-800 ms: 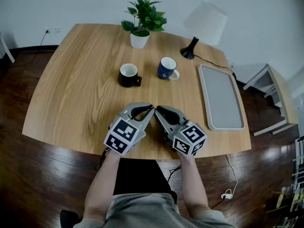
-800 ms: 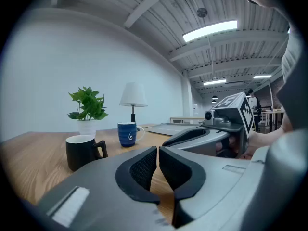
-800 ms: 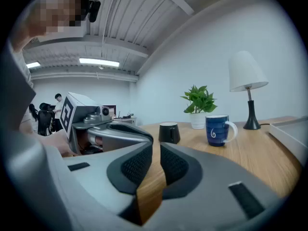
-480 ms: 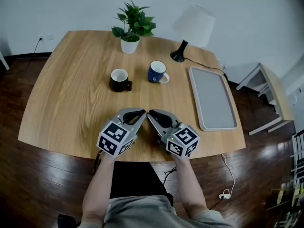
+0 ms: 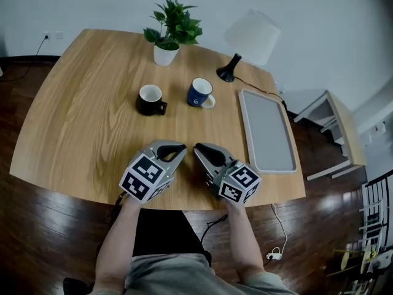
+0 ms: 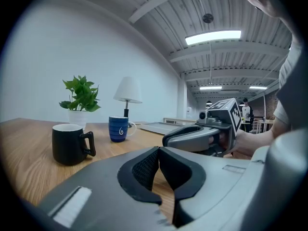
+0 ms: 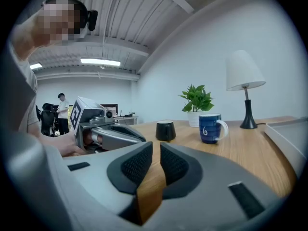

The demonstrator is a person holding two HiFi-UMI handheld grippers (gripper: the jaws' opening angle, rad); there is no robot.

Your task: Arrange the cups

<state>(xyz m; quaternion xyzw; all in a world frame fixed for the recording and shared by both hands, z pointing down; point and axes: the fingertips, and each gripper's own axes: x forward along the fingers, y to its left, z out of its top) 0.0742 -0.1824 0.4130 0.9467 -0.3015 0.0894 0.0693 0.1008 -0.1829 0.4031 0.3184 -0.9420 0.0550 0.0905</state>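
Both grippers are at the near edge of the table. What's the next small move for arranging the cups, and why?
Probably open the right gripper and reach forward toward the blue mug, the cup nearer it. It and the left gripper are shut and empty, while the blue mug and black mug stand untouched farther in.

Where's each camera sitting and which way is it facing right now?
Head view: overhead, steeply down at the table; forearms, left gripper, right gripper show.
Left gripper view: along its shut jaws toward black cup, blue cup; right gripper at right.
Right gripper view: along its shut jaws toward the cups; left gripper at left.
Shared: both cups in all views.
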